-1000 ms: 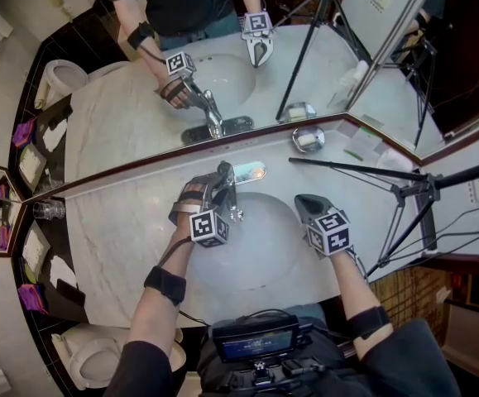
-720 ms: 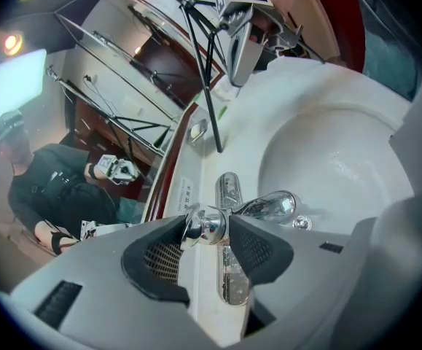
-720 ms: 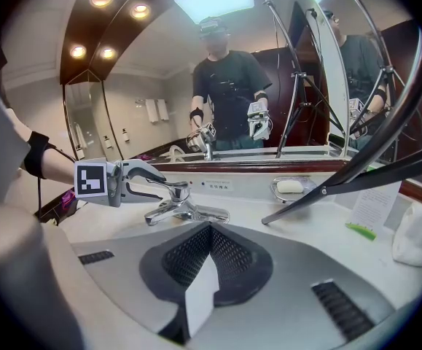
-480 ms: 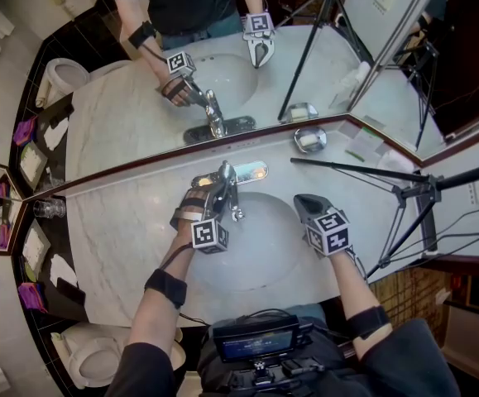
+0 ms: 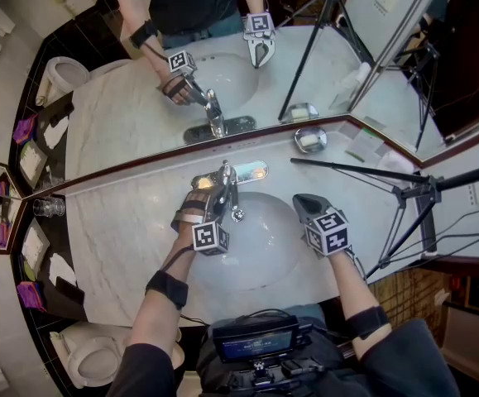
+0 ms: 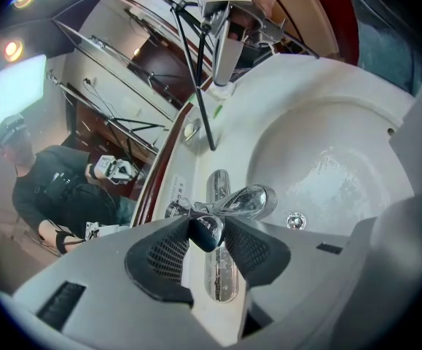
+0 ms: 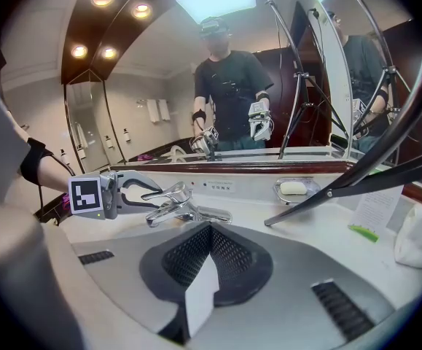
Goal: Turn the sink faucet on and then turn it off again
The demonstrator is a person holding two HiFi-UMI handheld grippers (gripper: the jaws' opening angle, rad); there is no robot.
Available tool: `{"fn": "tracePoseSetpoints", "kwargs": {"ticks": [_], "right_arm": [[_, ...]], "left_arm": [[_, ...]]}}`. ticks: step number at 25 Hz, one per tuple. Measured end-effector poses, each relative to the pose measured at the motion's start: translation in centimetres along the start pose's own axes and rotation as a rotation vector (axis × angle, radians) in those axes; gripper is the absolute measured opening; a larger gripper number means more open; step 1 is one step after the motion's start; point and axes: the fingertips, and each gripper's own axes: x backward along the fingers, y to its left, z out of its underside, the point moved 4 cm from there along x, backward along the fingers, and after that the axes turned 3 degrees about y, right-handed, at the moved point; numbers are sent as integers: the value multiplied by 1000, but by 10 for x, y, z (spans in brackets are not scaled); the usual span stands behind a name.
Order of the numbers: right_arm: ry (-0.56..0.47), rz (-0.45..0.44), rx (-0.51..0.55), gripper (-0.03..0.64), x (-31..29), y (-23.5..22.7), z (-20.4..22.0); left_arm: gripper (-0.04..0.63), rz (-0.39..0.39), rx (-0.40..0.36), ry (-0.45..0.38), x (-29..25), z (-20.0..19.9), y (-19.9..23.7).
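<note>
Left gripper view looks down its jaws at the faucet lever [image 6: 208, 232], whose free end sits between the two pads. The left gripper [image 5: 213, 195] has just been closing, and both pads now seem to touch that tip. The lever's long axis runs from the faucet [image 5: 227, 182] at the back edge out over the basin [image 5: 260, 255], toward the person, so the grip is at its far end, where a lift has the most leverage. The right gripper [image 7: 209, 248], clenched on nothing, hangs well apart over the basin's right side.
</note>
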Motion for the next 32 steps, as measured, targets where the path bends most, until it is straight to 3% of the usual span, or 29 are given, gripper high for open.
{"fn": "tracePoseSetpoints", "kwargs": {"ticks": [10, 18, 21, 25, 29, 32], "right_arm": [[-7, -22, 13, 20, -2, 9, 2], [-19, -54, 33, 20, -2, 23, -2], [-25, -67, 47, 20, -2, 30, -6], [-37, -81, 60, 20, 0, 39, -13], [-50, -88, 80, 20, 5, 46, -19], [-54, -93, 100, 20, 8, 50, -21]], "left_arm": [[156, 13, 41, 27, 8, -4, 0], [158, -3, 72, 41, 54, 7, -2], [130, -31, 101, 43, 75, 7, 2], [2, -84, 207, 24, 101, 6, 10], [0, -98, 389, -15, 126, 6, 15], [0, -102, 478, -22, 143, 6, 11]]}}
